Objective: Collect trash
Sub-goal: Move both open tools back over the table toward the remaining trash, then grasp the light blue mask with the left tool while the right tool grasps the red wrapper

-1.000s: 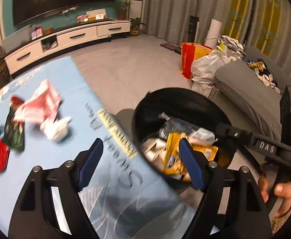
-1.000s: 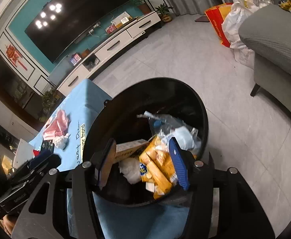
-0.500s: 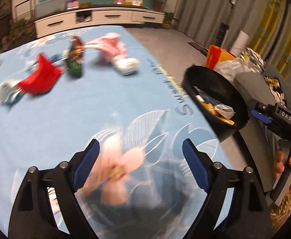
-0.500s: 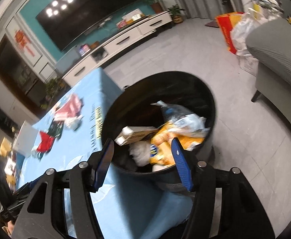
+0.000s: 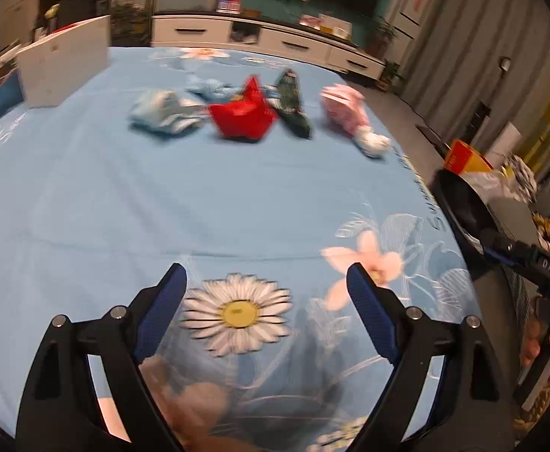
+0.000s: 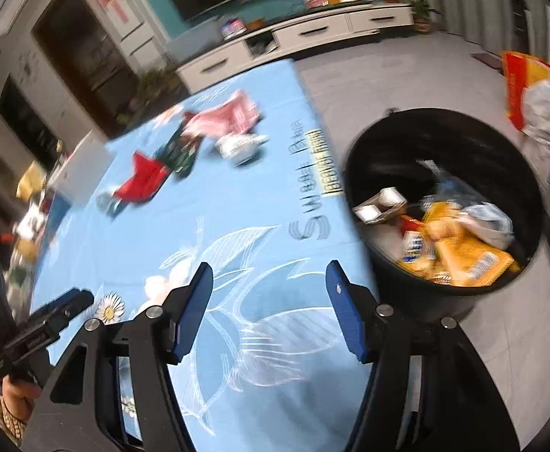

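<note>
Several wrappers lie at the far side of the blue flowered tablecloth (image 5: 162, 203): a red wrapper (image 5: 243, 115), a dark green packet (image 5: 292, 103), a pink wrapper (image 5: 342, 111), a white crumpled wad (image 5: 373, 143) and a pale blue wrapper (image 5: 162, 113). My left gripper (image 5: 265, 280) is open and empty over the near table. My right gripper (image 6: 269, 278) is open and empty, over the table edge beside the black bin (image 6: 444, 203), which holds yellow packets and other trash. The red wrapper (image 6: 143, 182) and pink wrapper (image 6: 229, 116) also show in the right wrist view.
A white box (image 5: 64, 66) stands at the table's far left corner. A white TV cabinet (image 5: 267, 41) lines the back wall. A red-yellow bag (image 6: 520, 83) and white bags sit on the floor past the bin, beside a grey sofa.
Both grippers have swung left, away from the bin and toward the table. The left view now faces the wrappers; the bin has slid to its right edge. Both stay open.
</note>
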The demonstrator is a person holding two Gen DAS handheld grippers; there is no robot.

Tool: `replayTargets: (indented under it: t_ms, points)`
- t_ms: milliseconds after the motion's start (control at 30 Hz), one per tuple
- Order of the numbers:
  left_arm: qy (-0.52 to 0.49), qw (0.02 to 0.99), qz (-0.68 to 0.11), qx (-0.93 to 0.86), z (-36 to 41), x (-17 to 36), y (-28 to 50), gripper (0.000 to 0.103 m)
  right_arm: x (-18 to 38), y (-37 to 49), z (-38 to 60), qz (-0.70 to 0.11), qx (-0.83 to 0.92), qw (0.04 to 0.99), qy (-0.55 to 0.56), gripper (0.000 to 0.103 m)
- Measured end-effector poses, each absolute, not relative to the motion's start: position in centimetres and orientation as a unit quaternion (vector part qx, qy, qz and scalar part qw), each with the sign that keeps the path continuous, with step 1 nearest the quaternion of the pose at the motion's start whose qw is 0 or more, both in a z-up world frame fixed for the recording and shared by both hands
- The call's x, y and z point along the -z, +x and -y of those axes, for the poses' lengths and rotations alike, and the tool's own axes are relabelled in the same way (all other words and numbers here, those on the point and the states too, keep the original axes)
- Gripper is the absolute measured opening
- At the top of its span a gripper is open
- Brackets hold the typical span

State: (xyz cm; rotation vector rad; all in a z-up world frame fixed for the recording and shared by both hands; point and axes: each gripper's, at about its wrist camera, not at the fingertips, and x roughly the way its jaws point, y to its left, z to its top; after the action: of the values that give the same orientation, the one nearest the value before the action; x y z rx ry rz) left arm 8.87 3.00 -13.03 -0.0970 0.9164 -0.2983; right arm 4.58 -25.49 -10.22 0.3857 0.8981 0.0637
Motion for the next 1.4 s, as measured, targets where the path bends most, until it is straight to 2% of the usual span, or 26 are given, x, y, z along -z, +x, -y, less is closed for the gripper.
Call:
replayTargets:
  t_ms: [533,1300,1400]
  points:
    - [-0.114,0.895,-0.423,0.082,-11.0,14.4,11.4,0.087,11.0,12.2,14.9,-0.476,-0.122,0.863,0.121,0.062]
    - [-0.159,0.912,-0.370,0.072,-11.5,12.1,24.9,0.087,12.3,25.4,7.2,-0.443,-0.131,0.875,0.145,0.063]
    - [-0.160,0.909,-0.377,0.074,-11.1,12.5,26.7,0.084,12.8,26.2,7.3,-0.442,-0.115,0.877,0.151,0.058]
